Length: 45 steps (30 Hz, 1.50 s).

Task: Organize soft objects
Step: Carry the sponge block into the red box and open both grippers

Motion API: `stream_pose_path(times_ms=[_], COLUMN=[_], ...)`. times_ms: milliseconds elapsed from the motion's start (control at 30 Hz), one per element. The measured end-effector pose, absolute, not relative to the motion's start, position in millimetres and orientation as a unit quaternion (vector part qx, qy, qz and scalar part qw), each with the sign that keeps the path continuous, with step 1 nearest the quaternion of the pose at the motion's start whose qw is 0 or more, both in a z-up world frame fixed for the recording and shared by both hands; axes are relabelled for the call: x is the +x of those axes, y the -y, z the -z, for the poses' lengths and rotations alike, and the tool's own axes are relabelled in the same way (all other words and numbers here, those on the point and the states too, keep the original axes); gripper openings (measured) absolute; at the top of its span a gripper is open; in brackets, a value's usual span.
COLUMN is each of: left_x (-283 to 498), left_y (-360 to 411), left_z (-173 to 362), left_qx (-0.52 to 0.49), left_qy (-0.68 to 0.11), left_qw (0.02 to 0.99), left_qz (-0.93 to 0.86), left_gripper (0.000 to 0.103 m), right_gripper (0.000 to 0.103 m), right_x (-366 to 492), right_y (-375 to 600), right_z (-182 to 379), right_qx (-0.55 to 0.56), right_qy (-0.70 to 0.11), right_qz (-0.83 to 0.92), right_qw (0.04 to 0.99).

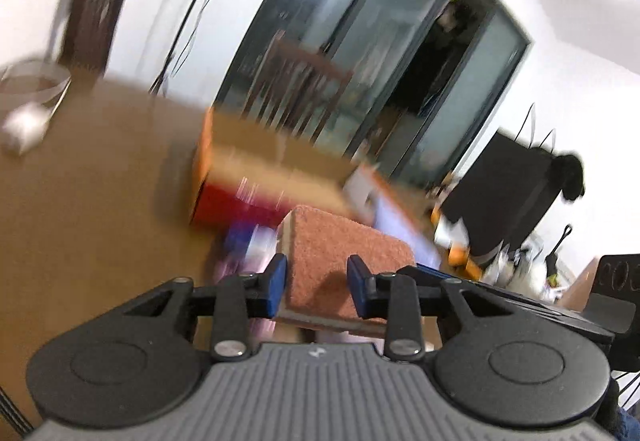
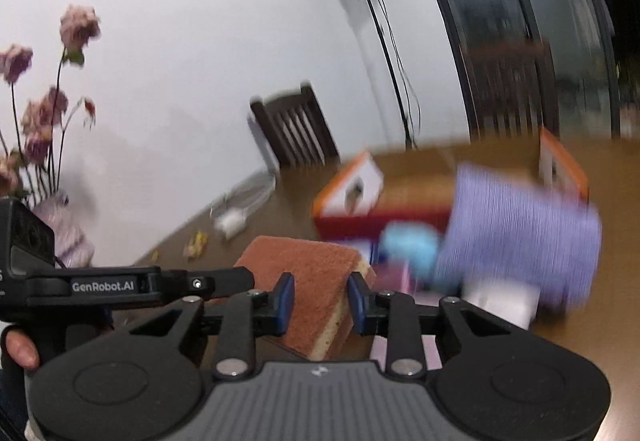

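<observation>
A rust-brown block of sponge with a pale yellow foam underside (image 1: 340, 265) is held between both claws above the brown wooden table (image 1: 100, 169). In the left wrist view, the left claw (image 1: 317, 281) is seen with its blue pads (image 1: 277, 283) set against the two sides of the sponge's near end, so the block is pinched there. In the right wrist view, the right claw (image 2: 320, 299) is closed in the same way on the same sponge (image 2: 316, 281), with one blue pad (image 2: 285, 301) on the brown scouring face and the other against the pale foam edge. The left claw's black body, marked with white lettering (image 2: 104, 286), is seen just beside the sponge in that view, and part of a hand (image 2: 20, 351) shows at the lower left edge.

Behind the sponge, an open cardboard box with orange and white flaps and a red side (image 2: 360, 197) stands on the table. A lilac ribbed cloth (image 2: 516, 225) and a light blue soft item (image 2: 412, 245) lie near the box; both are blurred, and it cannot be told whether they rest on the table or in it. A coiled white cable with a charger (image 2: 236, 217) lies further off on the table, near a dark wooden slatted chair (image 2: 296, 129). Faded pink flowers in a pale vase (image 2: 44, 129) stand at the left.
</observation>
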State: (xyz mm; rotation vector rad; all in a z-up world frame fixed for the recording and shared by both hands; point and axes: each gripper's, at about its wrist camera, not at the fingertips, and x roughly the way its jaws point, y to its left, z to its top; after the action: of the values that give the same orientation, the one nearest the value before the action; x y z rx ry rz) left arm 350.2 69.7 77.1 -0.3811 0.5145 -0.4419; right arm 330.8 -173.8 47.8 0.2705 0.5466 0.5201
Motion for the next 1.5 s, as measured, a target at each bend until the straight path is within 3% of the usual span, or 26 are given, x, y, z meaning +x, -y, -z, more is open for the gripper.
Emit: stream_pose_path(times_ms=[167,367,533,700,867,1100,1233,1433,1500], left_x=[431.8,547.2,634.8,674.3,674.5,666.1,641.1,569.4,543.4], left_y=[-48.2,-33.4,-29.5,-32.1,-26.0,-20.0,-25.3,-33.5,-34.2], left_z=[-109.3,-113.3,-79.9,-43.1,-46.4,-59.1,-87.3,-148.4,-163.7], left_qx=[-0.177,-0.195,-0.193,-0.159,-0.106,-0.095,-0.088,-0.07,-0.059], left_qy=[-0.231,-0.278,-0.359,-0.412,-0.402,-0.384,-0.361,-0.282,-0.265], left_qw=[0.933,0.922,0.906,0.894,0.905,0.915,0.924,0.949,0.953], left_qz=[0.214,0.183,0.118,0.08,0.089,0.084,0.092,0.121,0.132], left_gripper=[0.033,0.033,0.033,0.035,0.046,0.05,0.051,0.07,0.074], right_gripper=[0.028,0.028,0.028,0.028,0.031,0.045,0.048,0.066,0.077], right_x=[411.1,552.1,673.1,730.6,744.9,734.2,708.0,633.0,596.7], right_y=[194.5,207.0,193.8,177.2,162.1,163.4,187.1,238.2,259.5], right_z=[-83.4,-92.7,-48.9,7.5,23.9,10.2,-26.5,-120.3,-146.6], right_qx=[0.132,0.163,0.181,0.203,0.186,0.165,0.171,0.142,0.136], right_qy=[-0.223,-0.262,-0.371,-0.454,-0.472,-0.454,-0.419,-0.336,-0.31], right_qz=[-0.247,-0.241,-0.225,-0.209,-0.208,-0.196,-0.195,-0.161,-0.14], right_qw=[0.934,0.92,0.883,0.842,0.836,0.854,0.87,0.917,0.931])
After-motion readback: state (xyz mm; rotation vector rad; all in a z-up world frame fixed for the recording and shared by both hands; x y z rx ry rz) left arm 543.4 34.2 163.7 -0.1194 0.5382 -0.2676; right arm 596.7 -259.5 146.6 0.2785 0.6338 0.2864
